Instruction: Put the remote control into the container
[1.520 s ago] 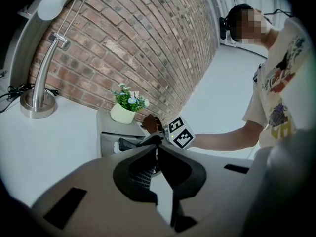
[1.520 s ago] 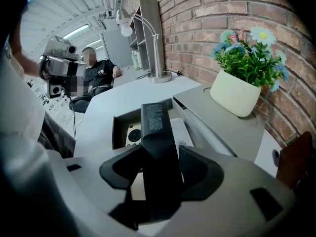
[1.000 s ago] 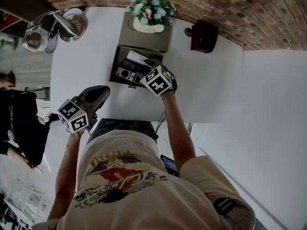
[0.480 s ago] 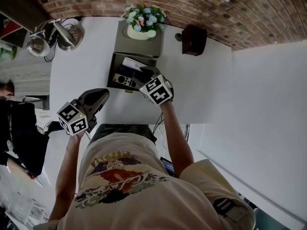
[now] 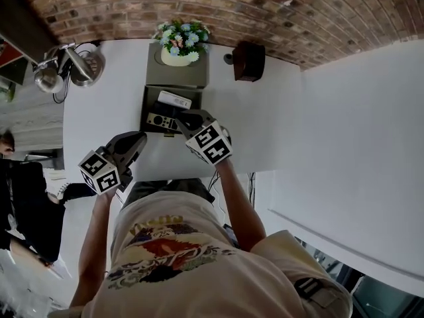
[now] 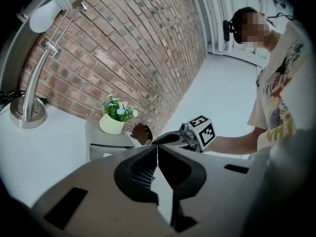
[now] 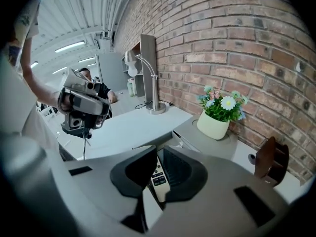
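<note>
Pale, buttoned remote control [image 7: 159, 179] lay inside the dark rectangular container [image 5: 145, 108]. My right fingers [image 7: 132, 174], just above it, had just been closing to a slit, gripping nothing. My left fingers [image 6: 140, 169] were together and empty. Best move, I reckoned: lift straight clear of the container's rim.

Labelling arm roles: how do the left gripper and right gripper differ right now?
The left gripper is over the table's near left part; the right gripper is over the container. The left gripper's jaws are together, nothing between; the right gripper's have just been closing, now a narrow gap with a remote showing through it. Both share the same two-jaw build.
</note>
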Action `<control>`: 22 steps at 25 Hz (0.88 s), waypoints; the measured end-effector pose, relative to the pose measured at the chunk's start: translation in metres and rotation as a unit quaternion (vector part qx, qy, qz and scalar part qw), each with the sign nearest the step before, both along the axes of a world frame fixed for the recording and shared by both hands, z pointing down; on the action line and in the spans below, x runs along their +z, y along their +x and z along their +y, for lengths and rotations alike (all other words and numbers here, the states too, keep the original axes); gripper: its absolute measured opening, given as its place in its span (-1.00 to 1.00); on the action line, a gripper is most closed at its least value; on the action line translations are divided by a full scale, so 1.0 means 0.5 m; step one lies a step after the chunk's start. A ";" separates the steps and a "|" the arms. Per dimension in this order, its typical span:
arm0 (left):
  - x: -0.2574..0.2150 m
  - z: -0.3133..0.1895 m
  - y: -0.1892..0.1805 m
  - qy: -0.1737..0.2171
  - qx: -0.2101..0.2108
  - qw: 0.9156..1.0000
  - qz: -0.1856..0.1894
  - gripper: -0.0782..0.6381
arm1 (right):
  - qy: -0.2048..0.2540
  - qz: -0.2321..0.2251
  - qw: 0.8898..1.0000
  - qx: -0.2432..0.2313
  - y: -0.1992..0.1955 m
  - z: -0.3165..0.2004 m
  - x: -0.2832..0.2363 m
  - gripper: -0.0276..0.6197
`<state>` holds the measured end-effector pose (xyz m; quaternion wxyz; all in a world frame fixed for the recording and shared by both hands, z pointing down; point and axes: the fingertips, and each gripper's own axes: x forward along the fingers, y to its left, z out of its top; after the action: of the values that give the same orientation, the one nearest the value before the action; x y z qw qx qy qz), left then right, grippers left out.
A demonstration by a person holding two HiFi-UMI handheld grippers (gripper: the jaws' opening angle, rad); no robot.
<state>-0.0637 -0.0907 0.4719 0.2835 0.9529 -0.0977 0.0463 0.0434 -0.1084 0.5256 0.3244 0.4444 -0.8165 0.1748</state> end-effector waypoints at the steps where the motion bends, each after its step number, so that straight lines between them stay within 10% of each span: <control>1: -0.001 0.001 0.003 0.000 0.002 1.000 0.003 -0.77 | 0.003 -0.002 1.000 0.004 0.000 0.004 -0.006 -0.78; 22: -0.056 0.106 0.047 0.031 -0.028 0.999 -0.010 -0.77 | 0.060 -0.107 0.992 -0.004 -0.007 0.139 -0.123 -0.82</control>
<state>-0.0403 -0.0376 0.4439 0.2540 0.9575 -0.1286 0.0452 0.0401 -0.0388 0.4643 0.2085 0.4385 -0.8574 0.1705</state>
